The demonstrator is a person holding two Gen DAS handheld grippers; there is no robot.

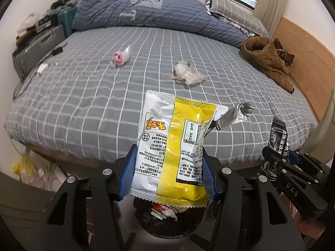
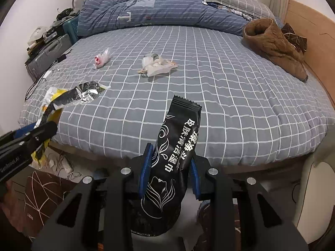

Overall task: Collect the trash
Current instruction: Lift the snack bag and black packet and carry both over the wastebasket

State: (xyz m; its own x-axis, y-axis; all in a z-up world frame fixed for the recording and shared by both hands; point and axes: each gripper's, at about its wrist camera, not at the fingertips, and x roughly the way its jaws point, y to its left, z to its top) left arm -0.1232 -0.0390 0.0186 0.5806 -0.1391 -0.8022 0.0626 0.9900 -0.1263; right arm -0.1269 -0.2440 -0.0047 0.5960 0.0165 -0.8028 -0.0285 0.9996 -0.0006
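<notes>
Here the left gripper (image 1: 167,175) pinches a yellow-and-white snack packet (image 1: 173,146) between its blue pads, the packet standing upright with a torn silver flap sticking out to the right. Only the left wrist view shows the round black bin (image 1: 167,221) directly beneath that packet, with crumpled wrappers already inside; the gripper's body hides much of its rim. The same view catches the right gripper (image 1: 278,156) at the right edge, but the black wet-wipe packet (image 1: 278,138) it carries is cut off there.

The right wrist view shows that packet (image 2: 173,163) in full, clamped between the right gripper (image 2: 169,171) and its narrowly set pads, tilted slightly and printed with white line art. This view has no bin in it; the packet's lower end blocks the floor below. The left gripper (image 2: 31,136) appears at the left edge, side on, with the snack packet (image 2: 69,96) seen edgewise as foil and yellow scraps.

Two more pieces of trash lie on the grey checked bed (image 2: 230,104): a clear wrapper with red inside (image 2: 101,59) and a crumpled clear bag (image 2: 156,65), apart from each other. What the bag contains is hard to make out. A brown garment (image 2: 272,48) lies near the headboard side.
</notes>
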